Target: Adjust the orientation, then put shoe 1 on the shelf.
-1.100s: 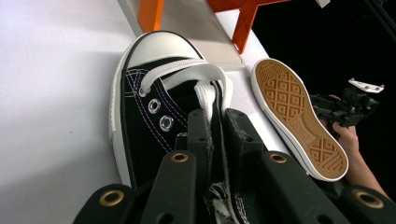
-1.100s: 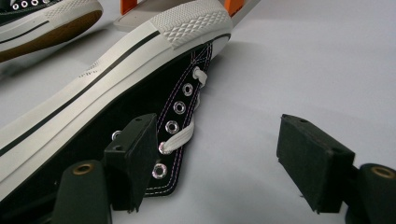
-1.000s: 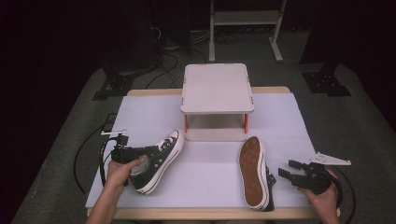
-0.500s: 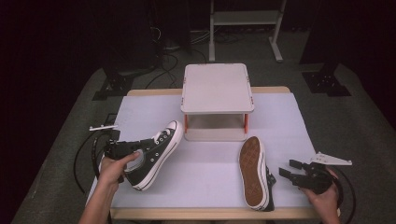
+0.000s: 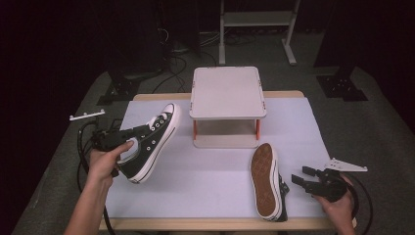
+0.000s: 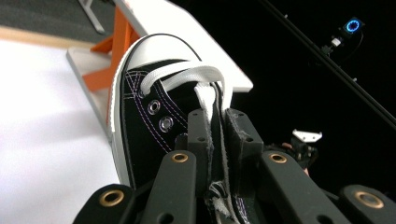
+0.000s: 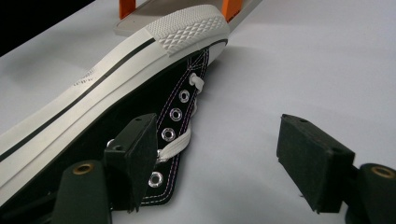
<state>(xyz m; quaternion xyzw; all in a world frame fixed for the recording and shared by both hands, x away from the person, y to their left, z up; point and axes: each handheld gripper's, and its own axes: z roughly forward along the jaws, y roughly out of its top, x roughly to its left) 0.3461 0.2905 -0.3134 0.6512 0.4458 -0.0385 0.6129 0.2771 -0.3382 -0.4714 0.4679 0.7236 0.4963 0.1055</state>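
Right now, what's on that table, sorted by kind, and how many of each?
Black high-top sneakers: 2, one clamped in the left gripper, one lying on its side beside the open right gripper
Small two-level stand: 1
White table cover: 1
Total: 4

I am working in a recording lab: dark surroundings, a white-covered table (image 5: 215, 186), cables (image 5: 176, 46) on grey floor, equipment stands (image 5: 257, 19), 1 blue-lit device (image 6: 351, 25).

Black sneaker (image 5: 147, 142) lifted, toe toward stand
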